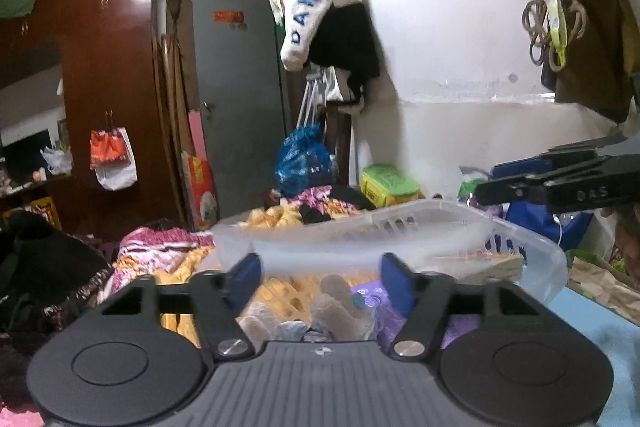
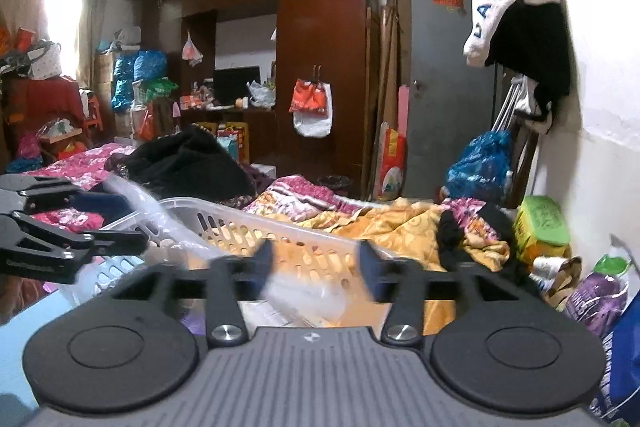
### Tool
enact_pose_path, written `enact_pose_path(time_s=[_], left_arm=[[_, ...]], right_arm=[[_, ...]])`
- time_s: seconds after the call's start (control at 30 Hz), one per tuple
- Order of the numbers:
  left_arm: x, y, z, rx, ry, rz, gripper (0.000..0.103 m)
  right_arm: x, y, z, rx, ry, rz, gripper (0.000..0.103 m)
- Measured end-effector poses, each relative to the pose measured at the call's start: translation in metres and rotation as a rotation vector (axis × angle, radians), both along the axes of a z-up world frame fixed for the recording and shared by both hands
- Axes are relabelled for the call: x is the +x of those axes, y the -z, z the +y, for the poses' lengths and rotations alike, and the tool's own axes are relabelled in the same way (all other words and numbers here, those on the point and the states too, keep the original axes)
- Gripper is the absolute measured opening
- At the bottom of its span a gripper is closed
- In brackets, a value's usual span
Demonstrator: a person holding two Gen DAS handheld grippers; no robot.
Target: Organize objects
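Beyond both open jaws: white basket point(image 1: 400, 227) | left gripper point(image 1: 320, 277), right gripper point(image 2: 316, 263) empty

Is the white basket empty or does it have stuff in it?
Not empty. Through the open left tool, the basket holds a grey fuzzy thing and some purple packaging.

The basket point(image 1: 400, 223) is translucent white plastic, smooth, its walls slotted. Each gripper, left point(image 1: 320, 277) and right point(image 2: 316, 263), is matt black plastic with a ribbed grey body, shiny metal screws and blue pads point(image 1: 394, 279). The wardrobe point(image 2: 320, 27) at 12 o'clock is glossy dark wood. The bedding point(image 2: 400, 223) is soft printed cloth. The door point(image 1: 236, 99) looks like dull grey metal.
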State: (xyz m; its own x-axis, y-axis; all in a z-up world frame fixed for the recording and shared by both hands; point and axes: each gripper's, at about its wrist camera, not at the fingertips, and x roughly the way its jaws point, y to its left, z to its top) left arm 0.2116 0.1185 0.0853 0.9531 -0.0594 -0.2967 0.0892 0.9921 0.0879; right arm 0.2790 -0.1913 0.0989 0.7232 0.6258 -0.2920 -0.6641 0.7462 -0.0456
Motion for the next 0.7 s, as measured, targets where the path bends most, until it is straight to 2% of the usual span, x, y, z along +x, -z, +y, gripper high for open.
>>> enact_pose_path(time_s=[0.1, 0.23, 0.27, 0.3, 0.37, 0.43, 0.5, 0.6, 0.7], left_arm=[[-0.020, -0.009, 0.007, -0.040, 0.014, -0.038, 0.083], [-0.049, -0.021, 0.002, -0.043, 0.013, -0.092, 0.090], [-0.058, -0.023, -0.001, -0.051, 0.004, -0.110, 0.094], [-0.063, -0.024, -0.004, -0.064, 0.003, -0.123, 0.102], [-0.070, -0.023, -0.010, -0.092, 0.012, -0.114, 0.103], [-0.070, -0.018, -0.015, -0.128, 0.020, -0.062, 0.103], [-0.074, -0.011, -0.025, -0.120, 0.024, -0.023, 0.103], [-0.092, -0.004, -0.038, -0.097, -0.028, -0.008, 0.103], [-0.122, 0.002, -0.047, -0.136, -0.028, -0.018, 0.103]], right_arm=[[-0.010, -0.008, -0.016, 0.050, 0.011, -0.031, 0.102], [-0.033, -0.013, -0.032, 0.088, -0.006, -0.047, 0.103], [-0.038, -0.015, -0.034, 0.089, -0.003, -0.042, 0.103], [-0.045, -0.015, -0.035, 0.088, 0.009, -0.032, 0.103], [-0.050, -0.017, -0.034, 0.094, 0.033, -0.021, 0.103], [-0.056, -0.014, -0.030, 0.117, 0.101, -0.004, 0.103], [-0.066, -0.009, -0.024, 0.102, 0.158, 0.002, 0.103], [-0.085, -0.005, -0.015, 0.006, 0.146, 0.019, 0.103], [-0.100, 0.001, -0.019, -0.014, 0.080, 0.083, 0.103]])
